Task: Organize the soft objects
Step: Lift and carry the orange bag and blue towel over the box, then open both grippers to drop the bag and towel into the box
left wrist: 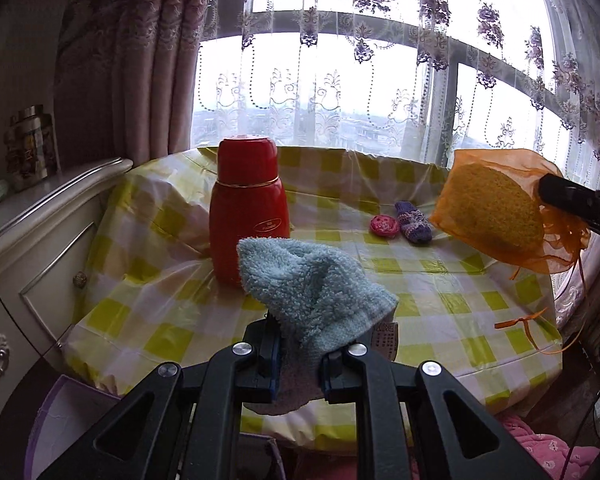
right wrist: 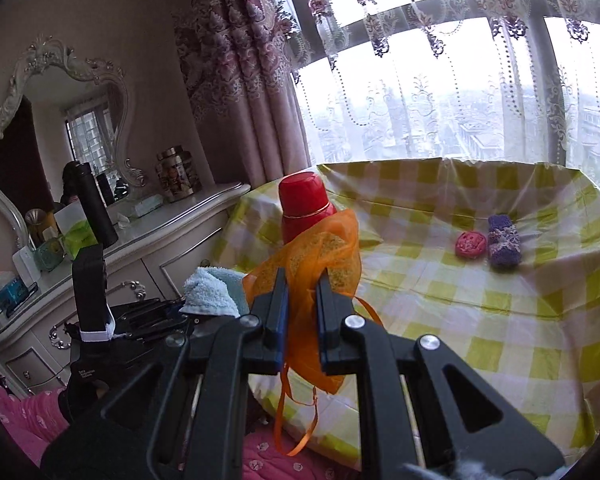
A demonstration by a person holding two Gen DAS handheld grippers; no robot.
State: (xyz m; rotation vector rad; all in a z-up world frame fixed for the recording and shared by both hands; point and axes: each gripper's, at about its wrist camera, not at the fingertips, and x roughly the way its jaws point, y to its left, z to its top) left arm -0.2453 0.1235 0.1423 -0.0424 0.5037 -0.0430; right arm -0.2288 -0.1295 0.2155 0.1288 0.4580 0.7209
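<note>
Left gripper (left wrist: 298, 354) clamps my fluffy blue sock (left wrist: 316, 292) above the checked tablecloth (left wrist: 440, 304), right gripper (right wrist: 302, 316) pinches the orange mesh pouch (right wrist: 316, 256); pink soft toy (left wrist: 385, 225) and purple knitted sock (left wrist: 413, 222) lie unsorted, nothing stowed, I judge.

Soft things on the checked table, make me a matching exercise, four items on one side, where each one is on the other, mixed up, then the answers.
Things:
1. light blue fluffy sock
2. orange mesh bag
3. red flask
4. purple knitted sock

Places:
A. lying on the checked tablecloth beside the pink round item
B. clamped in the left gripper
C. standing upright on the tablecloth
D. clamped in the right gripper, ribbons hanging down

Pairs: 1-B, 2-D, 3-C, 4-A
</note>
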